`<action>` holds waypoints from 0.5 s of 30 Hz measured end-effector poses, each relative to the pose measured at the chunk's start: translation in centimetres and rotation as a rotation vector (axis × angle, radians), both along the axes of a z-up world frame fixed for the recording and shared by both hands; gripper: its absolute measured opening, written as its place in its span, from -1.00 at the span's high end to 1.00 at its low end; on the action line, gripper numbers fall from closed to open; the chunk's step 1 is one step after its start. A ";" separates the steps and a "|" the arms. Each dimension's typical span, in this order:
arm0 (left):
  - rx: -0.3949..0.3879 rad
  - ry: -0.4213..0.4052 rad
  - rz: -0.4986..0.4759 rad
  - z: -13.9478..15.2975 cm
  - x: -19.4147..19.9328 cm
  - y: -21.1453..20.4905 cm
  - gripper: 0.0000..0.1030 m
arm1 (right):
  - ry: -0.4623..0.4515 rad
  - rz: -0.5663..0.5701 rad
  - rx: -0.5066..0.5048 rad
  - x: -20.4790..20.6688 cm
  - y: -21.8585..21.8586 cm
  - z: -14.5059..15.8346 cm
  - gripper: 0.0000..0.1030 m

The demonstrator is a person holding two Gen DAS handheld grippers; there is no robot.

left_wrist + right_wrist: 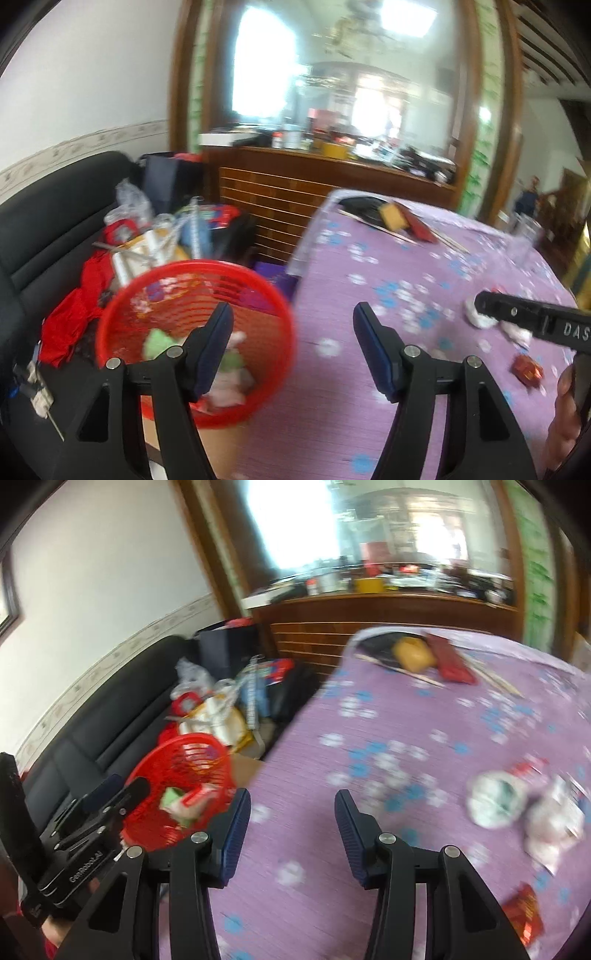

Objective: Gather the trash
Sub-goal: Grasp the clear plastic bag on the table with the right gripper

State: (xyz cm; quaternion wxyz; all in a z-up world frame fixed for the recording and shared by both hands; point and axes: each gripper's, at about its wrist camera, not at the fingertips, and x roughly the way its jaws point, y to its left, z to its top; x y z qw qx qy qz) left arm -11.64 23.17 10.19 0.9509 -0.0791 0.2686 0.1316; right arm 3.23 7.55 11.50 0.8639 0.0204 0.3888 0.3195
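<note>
A red mesh basket stands left of the table and holds crumpled green and white trash; it also shows in the right wrist view. My left gripper is open and empty, over the basket's right rim and the table edge. My right gripper is open and empty above the purple flowered tablecloth. To its right lie crumpled white tissues, a white wad and a red wrapper. The left wrist view shows the right gripper's finger over the tissues and the red wrapper.
A black sofa at left carries piled bags, papers and red cloth. At the table's far end lie a black tray, a yellow sponge, a red packet and chopsticks. A wooden cabinet with a mirror stands behind.
</note>
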 end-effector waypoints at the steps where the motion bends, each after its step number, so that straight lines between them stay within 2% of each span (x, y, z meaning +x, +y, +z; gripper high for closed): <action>1: 0.004 0.006 -0.024 0.0 0.2 -1.1 -0.31 | -0.001 -0.019 -0.003 0.1 -1.0 0.0 -0.01; 3: 0.003 0.019 -0.078 -0.1 0.7 -3.4 -0.38 | -0.021 -0.086 -0.026 0.3 -4.4 0.0 -0.03; 5: -0.003 0.040 -0.131 -0.5 1.3 -5.5 -0.40 | -0.044 -0.150 -0.057 0.5 -7.8 0.1 -0.22; 7: -0.008 0.061 -0.182 -0.9 1.9 -7.6 -0.40 | -0.066 -0.186 -0.095 0.9 -10.2 0.1 -0.27; 9: -0.021 0.090 -0.236 -1.4 2.5 -9.6 -0.40 | -0.109 -0.227 -0.182 1.0 -12.9 -0.2 -0.27; 15: -0.032 0.154 -0.379 -2.8 3.3 -15.2 -0.40 | -0.167 -0.187 -0.393 1.8 -15.0 -2.7 -0.34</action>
